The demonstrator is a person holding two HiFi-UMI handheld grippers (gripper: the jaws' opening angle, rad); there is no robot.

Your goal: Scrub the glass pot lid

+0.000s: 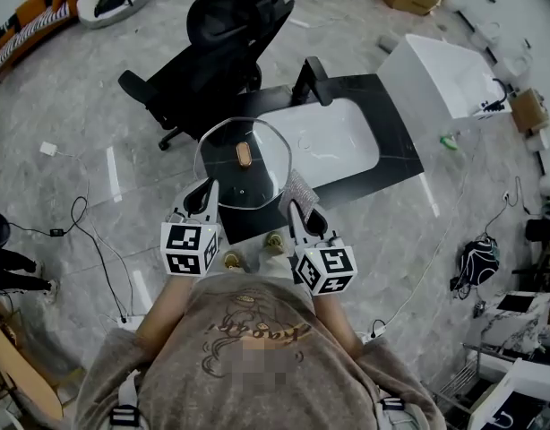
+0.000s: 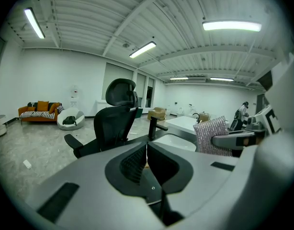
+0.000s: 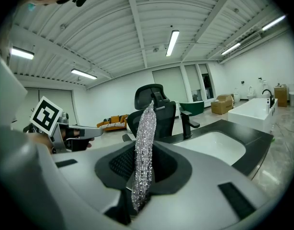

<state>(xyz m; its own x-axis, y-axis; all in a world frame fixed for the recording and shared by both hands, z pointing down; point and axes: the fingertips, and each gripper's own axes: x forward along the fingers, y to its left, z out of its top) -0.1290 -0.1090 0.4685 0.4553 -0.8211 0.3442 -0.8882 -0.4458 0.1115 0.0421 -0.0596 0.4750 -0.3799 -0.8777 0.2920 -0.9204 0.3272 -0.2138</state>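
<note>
The glass pot lid (image 1: 223,164), clear with a brown knob (image 1: 244,156), hangs tilted over the near edge of the black counter. My left gripper (image 1: 206,193) is shut on the lid's left rim. In the left gripper view the rim shows only as a thin line between the closed pads of the left gripper (image 2: 147,151). My right gripper (image 1: 298,210) is shut on a silvery scrubbing pad (image 1: 297,188), which stands upright between its fingers (image 3: 143,143) just right of the lid. The same pad (image 2: 211,135) shows in the left gripper view.
A white sink basin (image 1: 327,141) sits in a black counter (image 1: 398,137) with a black faucet (image 1: 313,81) at its far side. A black office chair (image 1: 226,34) stands behind it. A white tub (image 1: 445,74) is at the right. Cables lie on the floor (image 1: 78,231).
</note>
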